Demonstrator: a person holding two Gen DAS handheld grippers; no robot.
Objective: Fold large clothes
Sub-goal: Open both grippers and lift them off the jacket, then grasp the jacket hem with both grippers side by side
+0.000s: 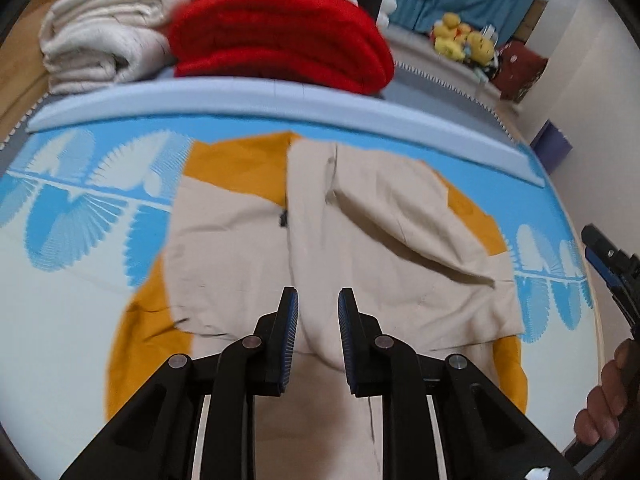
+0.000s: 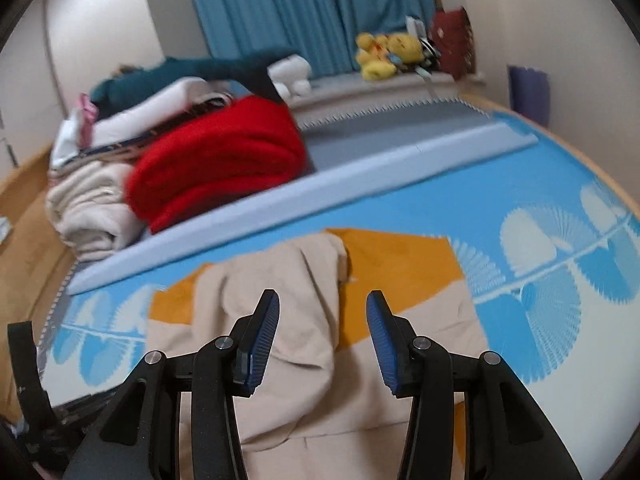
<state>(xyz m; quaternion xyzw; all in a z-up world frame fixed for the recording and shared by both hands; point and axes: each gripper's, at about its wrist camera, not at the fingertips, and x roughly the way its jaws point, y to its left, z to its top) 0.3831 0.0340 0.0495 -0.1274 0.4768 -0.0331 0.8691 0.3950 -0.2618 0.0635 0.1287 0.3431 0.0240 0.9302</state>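
We are folding a big beige and yellow garment (image 1: 360,240). It lies flat on the blue and white mat (image 1: 80,280), in the middle of both pictures. The beige parts are laid over the yellow, and yellow shows at the sides and the top.

Our left gripper (image 1: 318,336) is at the bottom middle of the left picture, above the garment. Its jaws stand a little apart. A beige ridge shows in the gap, but the pads do not seem to press on it, so we think it holds nothing. Our right gripper (image 2: 323,344) is at the bottom middle of the right picture. Its jaws are wider apart and hold nothing. The cloth below it is loose and bumpy.

Folded things sit at the top of both pictures: a red blanket (image 1: 280,36) and a cream blanket (image 1: 104,40) beside it, past the pale blue bar (image 1: 240,100). Yellow toys (image 2: 388,56) sit far back by the blue curtain (image 2: 304,12).

We think one fold is in and the next is to come. To do it well, we should pick the two near corners, one with each gripper. We should pinch only the layers we want. Then we lift both sides together and keep them even, so the edges meet. The bumpy fold in the middle could bunch up, so we should smooth it first.
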